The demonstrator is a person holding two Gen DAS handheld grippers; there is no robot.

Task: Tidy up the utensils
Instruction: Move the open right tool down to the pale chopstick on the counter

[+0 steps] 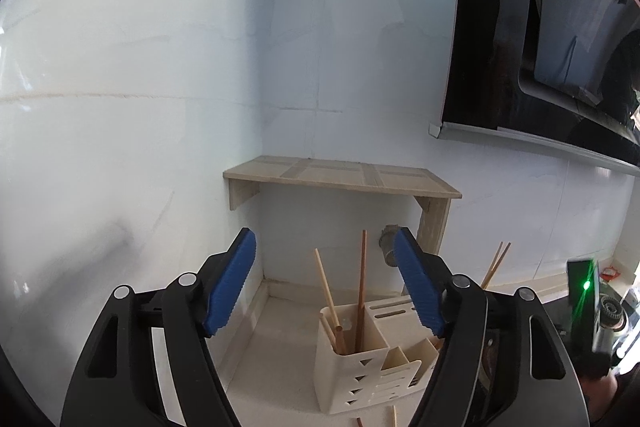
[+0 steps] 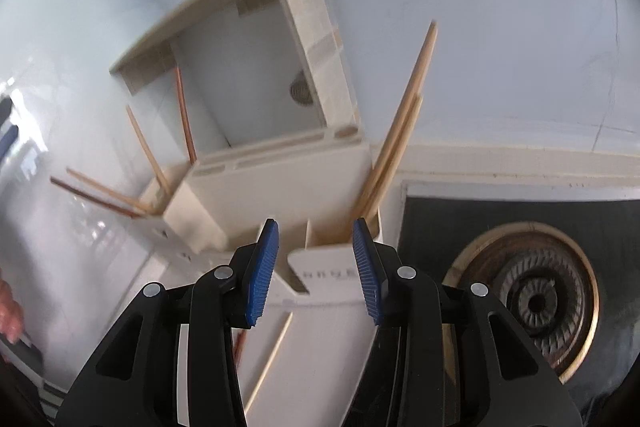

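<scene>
A cream utensil holder [image 1: 352, 379] stands on the white counter in the corner, and several wooden chopsticks [image 1: 362, 287] rise from its left compartment. More chopsticks [image 1: 494, 265] lean out behind its right side. My left gripper [image 1: 324, 239] is open above and in front of the holder, with nothing between its blue pads. In the right wrist view the holder [image 2: 272, 187] is close below. Chopsticks [image 2: 404, 115] lean out of its right compartment, others [image 2: 184, 115] out of the left. My right gripper [image 2: 316, 227] is open over the near right compartment and holds nothing. A loose chopstick [image 2: 268, 367] lies on the counter.
A wooden shelf [image 1: 340, 175] is fixed to the wall above the holder, with a pipe end [image 1: 387, 247] under it. A gas burner [image 2: 536, 303] sits just right of the holder. A dark glossy panel [image 1: 520, 27] hangs at upper right. A person's hand [image 2: 8, 307] shows at the left edge.
</scene>
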